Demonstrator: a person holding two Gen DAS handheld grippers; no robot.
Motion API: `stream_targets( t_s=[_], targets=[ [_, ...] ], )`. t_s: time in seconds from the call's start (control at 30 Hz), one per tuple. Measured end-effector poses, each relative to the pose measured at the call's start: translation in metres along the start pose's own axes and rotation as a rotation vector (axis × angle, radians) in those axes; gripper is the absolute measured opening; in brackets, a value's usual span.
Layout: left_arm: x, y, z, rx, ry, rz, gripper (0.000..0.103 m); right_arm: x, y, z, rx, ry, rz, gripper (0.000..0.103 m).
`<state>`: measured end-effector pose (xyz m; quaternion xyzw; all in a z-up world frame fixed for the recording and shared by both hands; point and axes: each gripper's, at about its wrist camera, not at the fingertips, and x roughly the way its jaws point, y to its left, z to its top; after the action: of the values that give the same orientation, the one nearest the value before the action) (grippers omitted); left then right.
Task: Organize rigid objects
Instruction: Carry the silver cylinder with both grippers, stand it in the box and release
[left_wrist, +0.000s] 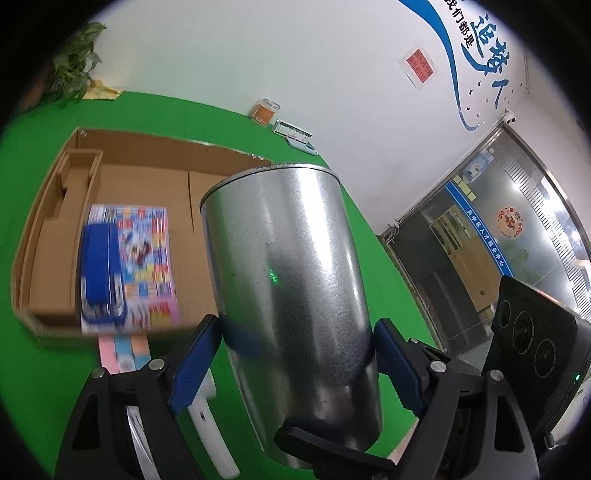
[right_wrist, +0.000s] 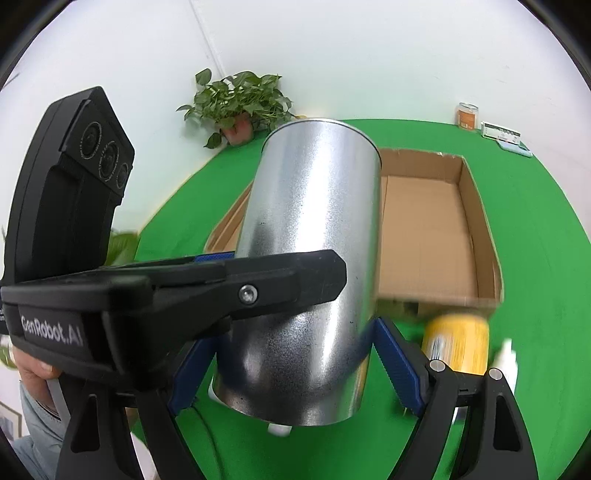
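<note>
In the left wrist view, your left gripper (left_wrist: 295, 354) has its jaws clamped on the lower body of a metal canister (left_wrist: 288, 280), held tilted in the air above the green table (left_wrist: 258, 133), with the cardboard box (left_wrist: 147, 177) beyond, already holding a blue stapler (left_wrist: 99, 269) on a colourful booklet (left_wrist: 147, 258). In the right wrist view, your right gripper (right_wrist: 295, 365) also presses its jaws on the same canister, near its base, the left gripper crossing in front. Judged stiff, smooth and probably slippery, possibly thin-walled: grip low on the sides, squarely, without crushing. A yellow can (right_wrist: 458, 343) lies near the box.
</note>
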<state>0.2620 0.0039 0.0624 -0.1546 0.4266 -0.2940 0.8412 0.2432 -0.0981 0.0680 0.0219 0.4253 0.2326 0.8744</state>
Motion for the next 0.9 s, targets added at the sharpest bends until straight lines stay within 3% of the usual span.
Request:
stream_targets(
  t_s=[0.2,0.4,0.67,0.9],
  targets=[
    [0.028,0.018,0.056,-0.013,0.046,0.009,0.084,0.028,-0.027,0.066,0.035,0.034,0.015,0.083],
    [0.072,0.051,0.073,-0.072,0.126,0.021,0.084,0.076,-0.059,0.09,0.08,0.123,0.039,0.083],
    [0.134,0.096,0.06,-0.163,0.266,0.027,0.084,0.14,-0.089,0.064,0.196,0.243,0.045,0.083],
    [0.159,0.111,0.048,-0.185,0.331,0.073,0.081,0.182,-0.107,0.046,0.3,0.313,0.049,0.083]
  ],
)
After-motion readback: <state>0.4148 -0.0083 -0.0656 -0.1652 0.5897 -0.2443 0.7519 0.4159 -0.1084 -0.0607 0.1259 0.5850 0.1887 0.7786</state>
